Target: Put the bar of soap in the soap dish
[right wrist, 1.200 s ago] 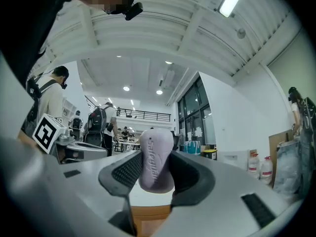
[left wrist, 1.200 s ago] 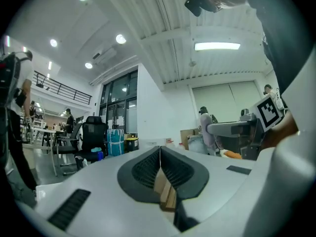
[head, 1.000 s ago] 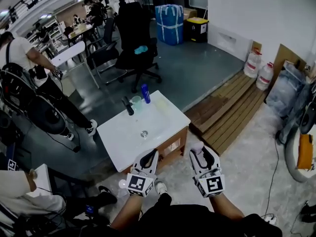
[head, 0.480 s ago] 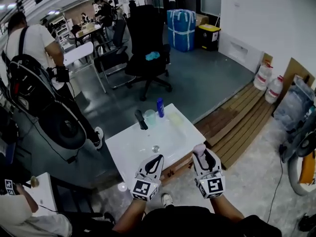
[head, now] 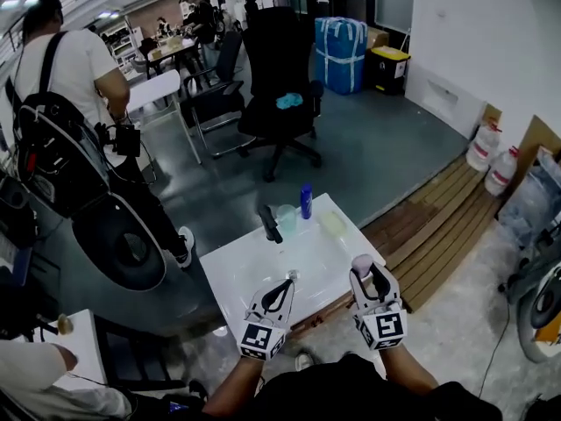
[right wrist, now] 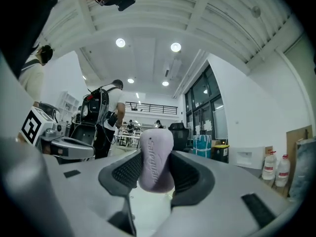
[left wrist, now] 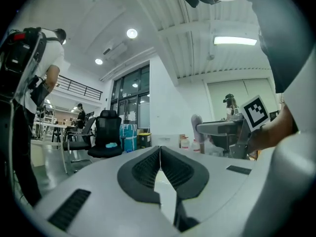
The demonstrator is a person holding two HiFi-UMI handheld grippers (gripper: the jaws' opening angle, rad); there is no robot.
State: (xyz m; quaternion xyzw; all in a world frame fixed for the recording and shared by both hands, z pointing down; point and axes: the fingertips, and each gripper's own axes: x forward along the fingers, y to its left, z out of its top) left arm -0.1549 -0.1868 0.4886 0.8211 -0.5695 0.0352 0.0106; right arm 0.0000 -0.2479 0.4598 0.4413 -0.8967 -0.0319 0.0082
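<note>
A pale pink bar of soap [right wrist: 155,164] stands upright between the jaws of my right gripper [right wrist: 154,174], which is shut on it. In the head view the soap [head: 360,260] sticks up from the right gripper [head: 363,268] over the near right corner of the white sink top [head: 250,274]. A pale yellow soap dish [head: 333,224] lies at the sink top's far right. My left gripper [head: 286,286] is shut with nothing in it, over the near edge by the drain [head: 292,274]. Its pads [left wrist: 148,168] meet in the left gripper view.
A black faucet [head: 270,224], a clear cup [head: 287,216] and a blue bottle [head: 306,201] stand along the sink's far edge. A person with a backpack [head: 66,139] stands at the left. A black office chair [head: 282,95] sits beyond. Wooden slats [head: 438,213] lie at the right.
The view has come closer to the sink top, which now lies right under both grippers. The right gripper still holds the soap and the left stays shut.
</note>
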